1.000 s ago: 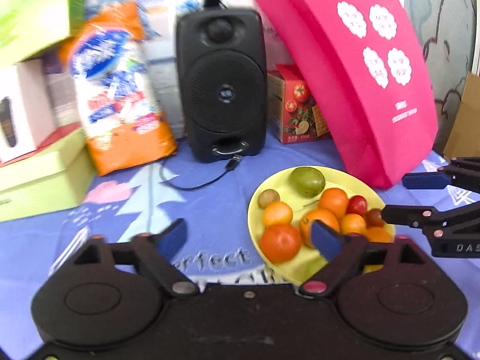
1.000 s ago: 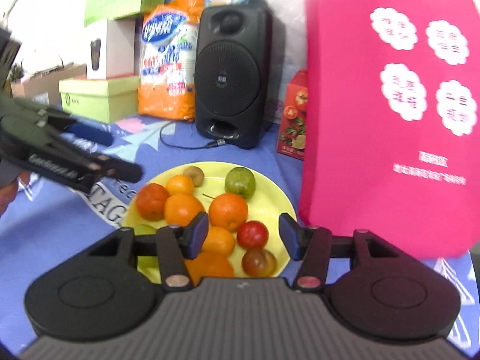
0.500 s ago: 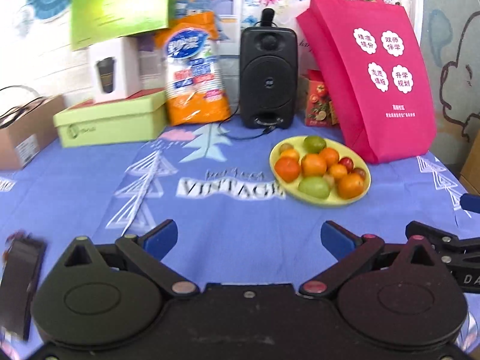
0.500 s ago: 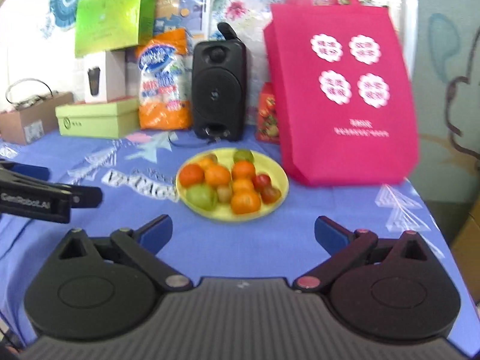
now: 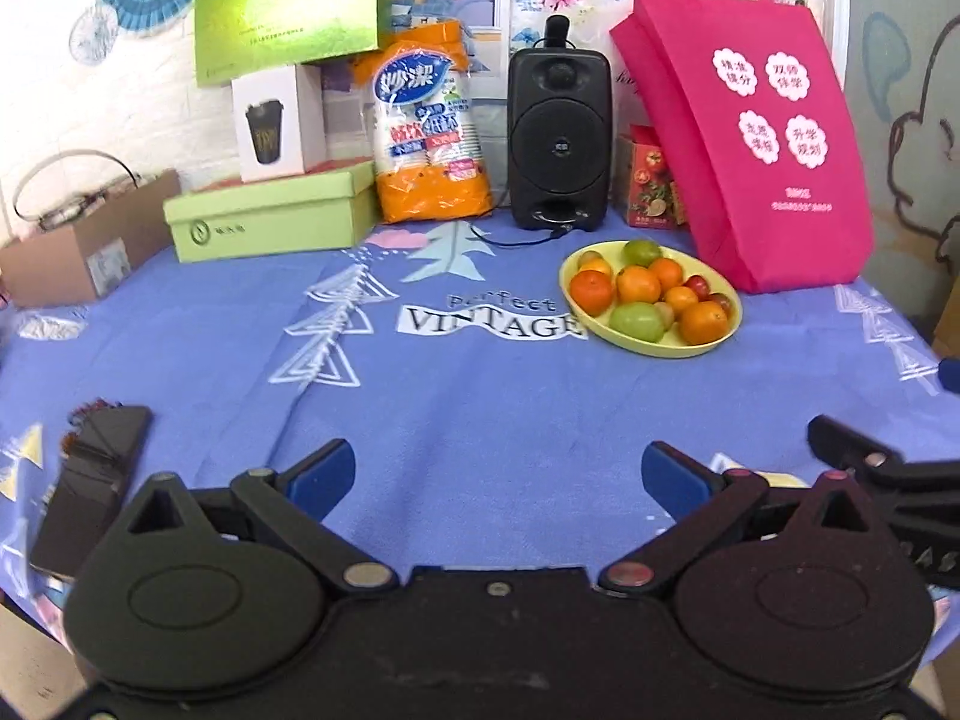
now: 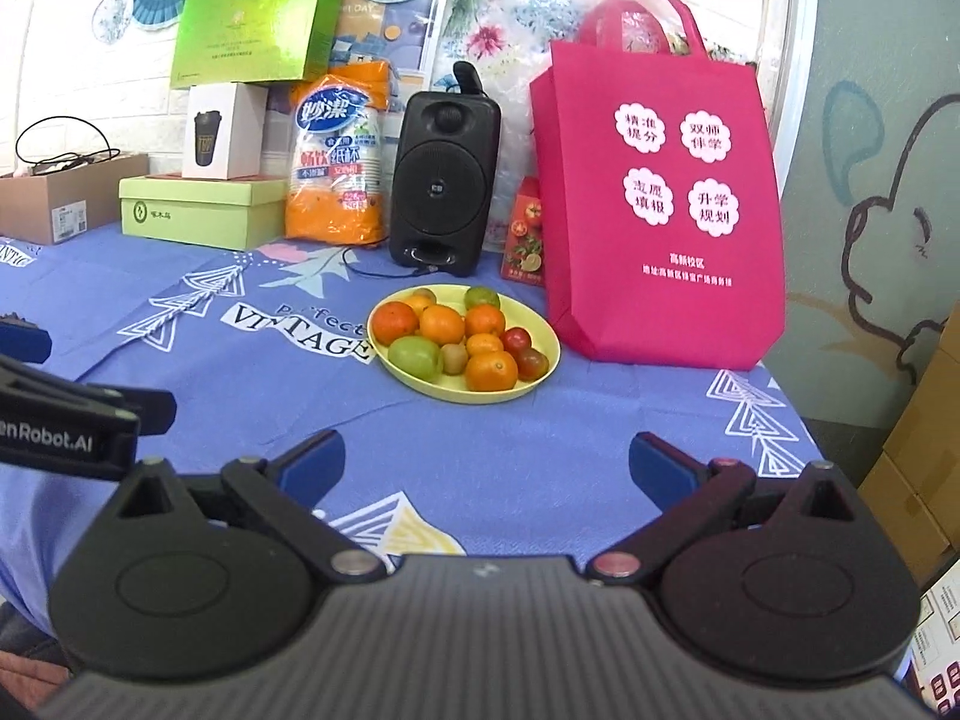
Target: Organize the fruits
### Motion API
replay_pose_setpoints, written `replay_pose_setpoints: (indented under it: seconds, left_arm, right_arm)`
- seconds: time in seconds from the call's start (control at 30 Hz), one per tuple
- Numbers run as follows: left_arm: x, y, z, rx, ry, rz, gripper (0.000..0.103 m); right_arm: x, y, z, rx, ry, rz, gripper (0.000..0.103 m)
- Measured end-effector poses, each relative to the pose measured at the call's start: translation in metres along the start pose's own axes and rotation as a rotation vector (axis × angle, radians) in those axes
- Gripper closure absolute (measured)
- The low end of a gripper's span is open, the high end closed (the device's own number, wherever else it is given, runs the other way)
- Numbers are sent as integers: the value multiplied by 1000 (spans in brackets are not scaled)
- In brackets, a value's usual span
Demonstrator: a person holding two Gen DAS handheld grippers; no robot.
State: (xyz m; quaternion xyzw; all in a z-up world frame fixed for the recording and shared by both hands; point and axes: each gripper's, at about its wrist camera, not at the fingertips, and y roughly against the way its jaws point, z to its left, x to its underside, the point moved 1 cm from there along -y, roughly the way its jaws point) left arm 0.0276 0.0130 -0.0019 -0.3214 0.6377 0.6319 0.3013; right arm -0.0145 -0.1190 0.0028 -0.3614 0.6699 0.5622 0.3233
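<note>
- The blue tablecloth (image 5: 480, 396) covers the table.
- A pink tote bag (image 6: 660, 192) stands just right of the plate.
- The left gripper (image 5: 498, 474) and right gripper (image 6: 486, 459) hover near the table's front edge, fingers spread wide, holding nothing.
- The yellow plate (image 6: 543, 381) near the speaker (image 6: 441, 186) holds the fruits (image 6: 444, 324).

Yellow plate (image 6: 543, 373) — orange, green, red fruit (image 6: 441, 324) — on blue patterned cloth (image 6: 492, 456).

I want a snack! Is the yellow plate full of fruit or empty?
Full. The plate holds oranges, a green apple and small red fruits, packed close together and covering most of it.
</note>
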Motion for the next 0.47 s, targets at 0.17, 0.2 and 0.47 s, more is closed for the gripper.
replay_pose_setpoints:
  seconds: [0.17, 0.2, 0.47]
  left_arm:
    - [-1, -1, 5, 49, 34, 8, 0]
    - [-1, -1, 6, 48, 31, 2, 0]
    - [0, -3, 1, 82, 15, -31, 0]
  right_arm:
    - [1, 2, 2, 1, 16, -2, 0]
    - [1, 2, 2, 2, 16, -2, 0]
    - [5, -1, 2, -6, 23, 6, 0]
